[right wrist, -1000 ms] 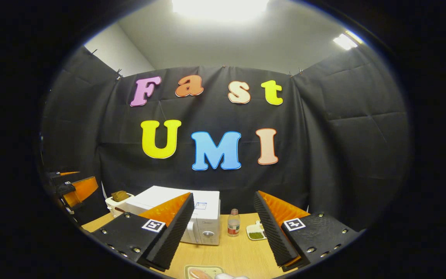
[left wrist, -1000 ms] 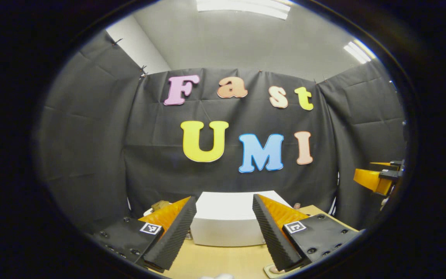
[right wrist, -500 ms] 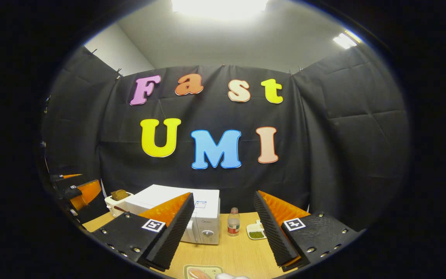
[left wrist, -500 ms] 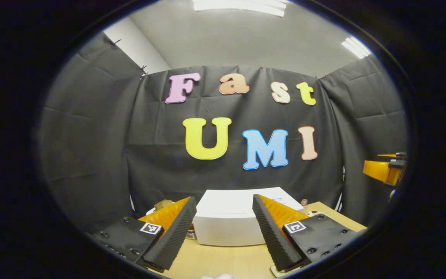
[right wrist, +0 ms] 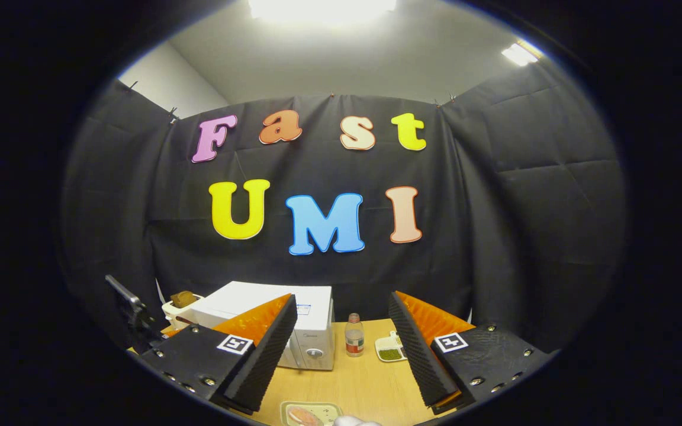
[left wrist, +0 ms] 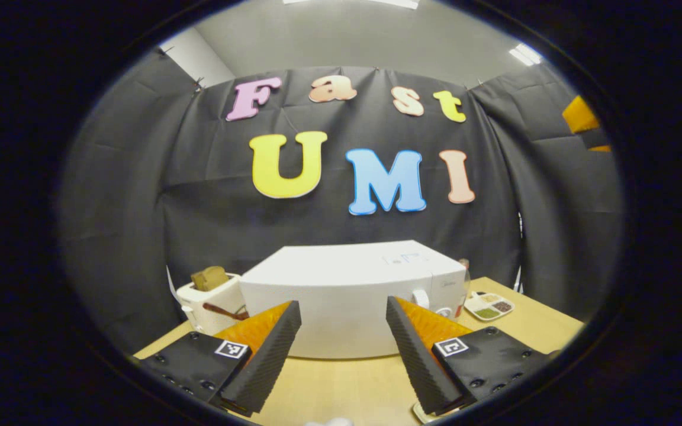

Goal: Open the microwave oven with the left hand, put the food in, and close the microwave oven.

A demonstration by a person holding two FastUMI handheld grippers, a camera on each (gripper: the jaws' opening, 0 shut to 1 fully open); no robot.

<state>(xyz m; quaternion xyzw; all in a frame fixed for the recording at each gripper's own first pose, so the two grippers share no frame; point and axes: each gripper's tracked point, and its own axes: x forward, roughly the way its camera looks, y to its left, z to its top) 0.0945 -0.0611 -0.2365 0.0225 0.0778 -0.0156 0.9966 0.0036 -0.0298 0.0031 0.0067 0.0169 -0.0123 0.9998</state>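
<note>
Two sets of tongs stand apart and hold nothing. In the left gripper view, the left tongs [left wrist: 341, 349] face the white, box-shaped microwave oven [left wrist: 341, 296], door shut, just ahead on the wooden counter [left wrist: 347, 390]; a white toaster [left wrist: 208, 302] sits beyond the left finger. In the right gripper view, the right tongs [right wrist: 341, 349] frame a small bottle [right wrist: 354, 342] and a divided dish [right wrist: 389, 349], with the food [right wrist: 302, 416] on a tray [right wrist: 310, 408] below, at the near counter edge.
</note>
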